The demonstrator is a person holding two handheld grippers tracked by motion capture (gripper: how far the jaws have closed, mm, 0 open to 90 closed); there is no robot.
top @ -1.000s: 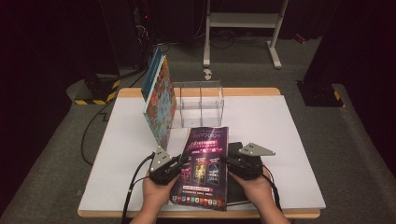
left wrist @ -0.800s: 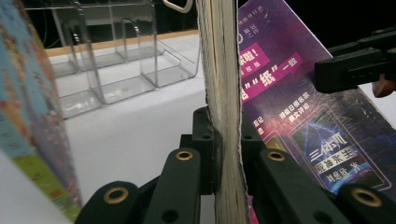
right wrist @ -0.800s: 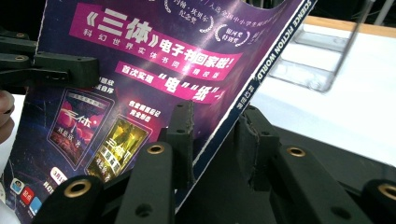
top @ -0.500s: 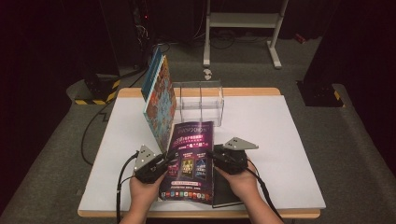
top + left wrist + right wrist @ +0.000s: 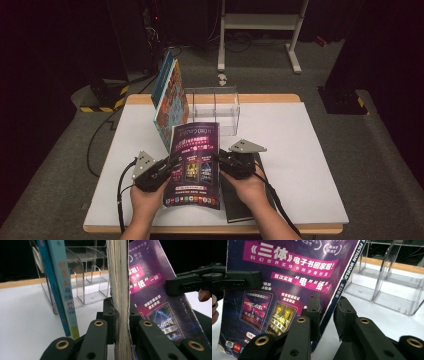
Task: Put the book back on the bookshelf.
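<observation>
Your left tool (image 5: 121,322) is clamped on the page edge of the purple magazine (image 5: 150,290), which stands upright between its jaws. Your right tool (image 5: 190,283) grips the far edge of the cover. A blue book (image 5: 62,290) leans against the clear rack (image 5: 87,277) on the white bench (image 5: 22,315).

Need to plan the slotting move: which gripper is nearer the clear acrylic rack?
Right. The right gripper grips the purple magazine's spine edge just before the rack; the left gripper sits farther back-left.
</observation>
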